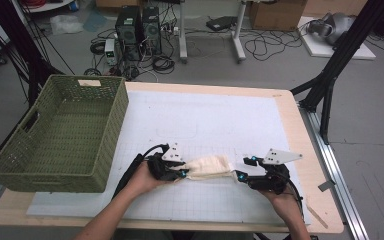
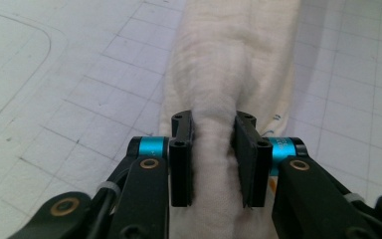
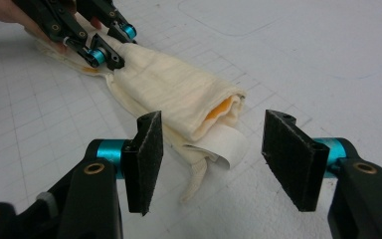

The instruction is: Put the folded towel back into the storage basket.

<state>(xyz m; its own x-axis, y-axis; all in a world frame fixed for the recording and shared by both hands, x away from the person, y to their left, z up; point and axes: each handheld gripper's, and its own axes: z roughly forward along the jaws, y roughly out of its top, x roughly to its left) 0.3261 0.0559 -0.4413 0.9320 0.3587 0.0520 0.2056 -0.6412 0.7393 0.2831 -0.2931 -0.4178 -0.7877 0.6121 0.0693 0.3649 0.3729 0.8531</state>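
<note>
Cloth (image 2: pixel 229 74) pinched by left gripper (image 2: pixel 214 159); right gripper (image 3: pixel 211 159) open

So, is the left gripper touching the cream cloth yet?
Touching: in the left gripper view the left gripper pinches a ridge of the cream cloth between both pads.

Cream cloth (image 1: pixel 209 166), finely ribbed in weave, with an orange patch inside the fold and a white tag (image 3: pixel 222 146) at its end. Black left gripper (image 2: pixel 214 154) and black right gripper (image 3: pixel 214 159), both with turquoise rings behind dark jaws and brass-coloured rivets. Olive-green woven basket (image 1: pixel 60 135) at nine o'clock. White mat (image 1: pixel 220 120) printed with a faint grey grid, on a pale wood surface (image 1: pixel 310 165). Grey floor (image 1: pixel 280 65) at twelve o'clock, crossed by black cables.
</note>
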